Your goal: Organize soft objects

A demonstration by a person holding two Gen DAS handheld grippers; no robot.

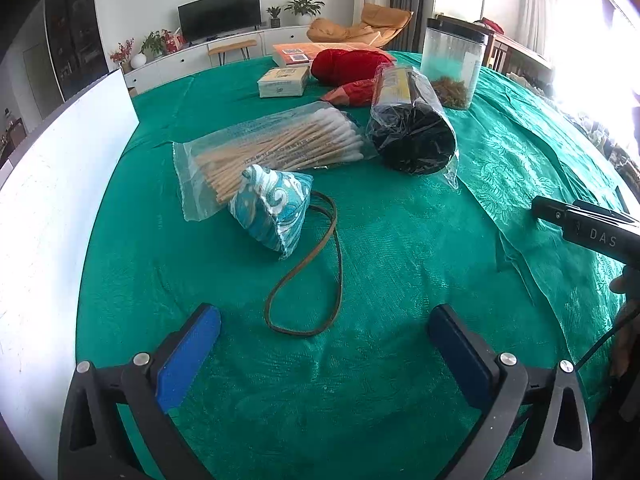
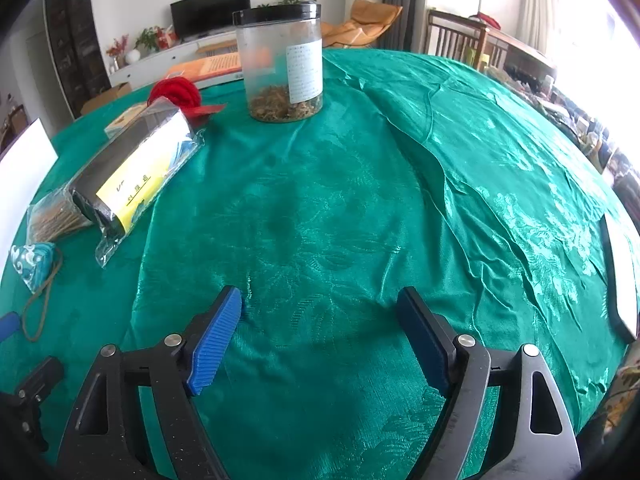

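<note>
A small teal-and-white patterned pouch with a brown cord loop lies on the green tablecloth, leaning on a clear bag of cotton swabs. A black roll in clear wrap lies to their right. Farther back sit a red yarn ball and a red packet. My left gripper is open just short of the cord loop, nothing between its blue pads. My right gripper is open over bare cloth; the pouch and the black roll lie to its left.
A clear jar with a black lid holds dried bits at the back. A small box and an orange book lie behind the yarn. A white board stands along the left edge. A white tray edge shows at the right.
</note>
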